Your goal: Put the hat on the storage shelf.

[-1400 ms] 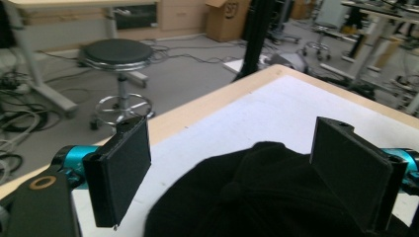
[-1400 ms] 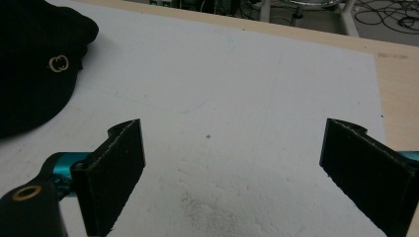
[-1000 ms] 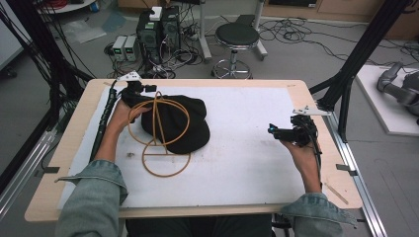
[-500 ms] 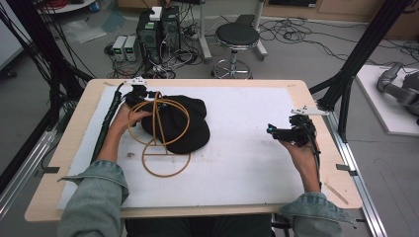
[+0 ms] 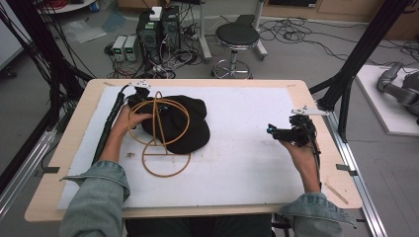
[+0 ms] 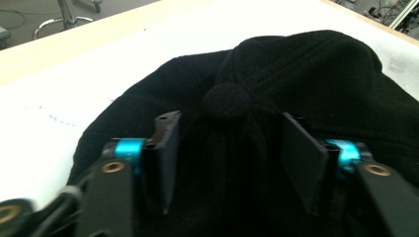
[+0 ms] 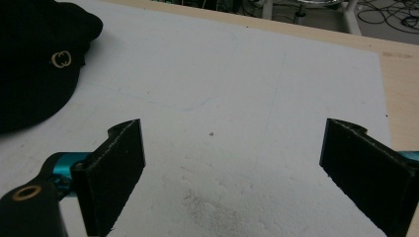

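**Straddling the hat's crown, with a loop lying in the way**

Reaching into the left half of the high view, the left gripper (image 5: 140, 98) sits at the far left edge of the black hat (image 5: 183, 123); in the left gripper view its jaws stand spread on either side of the small button (image 6: 228, 101) on the crown, fabric between them but not pinched. A tan hoop frame (image 5: 157, 133) lies draped over the hat and runs down onto the white mat (image 5: 257, 163) toward the lower left; the left hand (image 5: 126, 129) appears to lie on or against its rim.

The risks, as I judge them: closing here could catch only a thin fold of soft cloth, which may slip out on lifting; the hat, being limp, would likely sag and drag; the hoop could snag on a jaw or ride up with the hat and slide off the mat.

The right gripper (image 5: 281, 133) is held at the right of the frame, well apart from the hat, jaws wide open over bare mat; in the right gripper view the hat's gold emblem (image 7: 61, 59) shows at upper left; it is too far off to steady anything.
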The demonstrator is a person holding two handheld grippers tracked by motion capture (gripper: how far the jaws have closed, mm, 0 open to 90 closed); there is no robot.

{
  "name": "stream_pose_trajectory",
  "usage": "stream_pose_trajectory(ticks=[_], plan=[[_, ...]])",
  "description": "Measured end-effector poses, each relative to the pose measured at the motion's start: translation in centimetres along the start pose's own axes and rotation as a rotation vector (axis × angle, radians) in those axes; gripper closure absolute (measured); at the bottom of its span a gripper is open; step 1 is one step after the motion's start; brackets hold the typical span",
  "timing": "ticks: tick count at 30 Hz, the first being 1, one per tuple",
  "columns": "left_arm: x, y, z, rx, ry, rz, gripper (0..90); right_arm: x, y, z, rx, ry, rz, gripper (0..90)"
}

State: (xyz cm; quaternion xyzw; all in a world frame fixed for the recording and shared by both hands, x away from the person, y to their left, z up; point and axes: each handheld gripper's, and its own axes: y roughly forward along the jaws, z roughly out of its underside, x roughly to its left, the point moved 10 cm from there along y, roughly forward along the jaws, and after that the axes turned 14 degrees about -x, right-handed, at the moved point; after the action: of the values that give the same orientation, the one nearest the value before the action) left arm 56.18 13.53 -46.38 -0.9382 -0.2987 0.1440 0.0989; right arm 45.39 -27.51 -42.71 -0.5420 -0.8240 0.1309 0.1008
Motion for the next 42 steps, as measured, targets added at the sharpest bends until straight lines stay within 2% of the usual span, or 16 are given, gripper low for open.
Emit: stream_pose_trajectory(ticks=[3, 10, 23, 27, 34, 42], plan=[[-0.1, -0.2, 0.1, 0.009, 0.026, -0.008, 63.4, 0.0, 0.0, 0.0, 0.000, -0.004, -0.001, 9.8], [-0.2, -0.8, -0.3, -0.032, 0.011, -0.016, 73.2, 0.0, 0.0, 0.0, -0.002, -0.004, 0.000, 9.8], [-1.5, -2.7, -4.1, -0.142, 0.022, 0.000, 75.9, 0.1, 0.1, -0.2, -0.008, -0.003, -0.002, 9.8], [-2.0, -3.2, -5.2, -0.158, 0.043, -0.004, 76.0, 0.0, 0.1, -0.2, -0.010, 0.001, -0.003, 9.8], [-2.4, -3.9, -7.3, -0.198, 0.061, -0.047, 76.1, 0.1, 0.1, -0.3, -0.014, 0.005, -0.007, 9.8], [-1.9, -5.3, -10.1, -0.252, 0.065, -0.106, 76.1, -0.1, 0.0, -0.3, -0.019, 0.008, -0.007, 9.8]])
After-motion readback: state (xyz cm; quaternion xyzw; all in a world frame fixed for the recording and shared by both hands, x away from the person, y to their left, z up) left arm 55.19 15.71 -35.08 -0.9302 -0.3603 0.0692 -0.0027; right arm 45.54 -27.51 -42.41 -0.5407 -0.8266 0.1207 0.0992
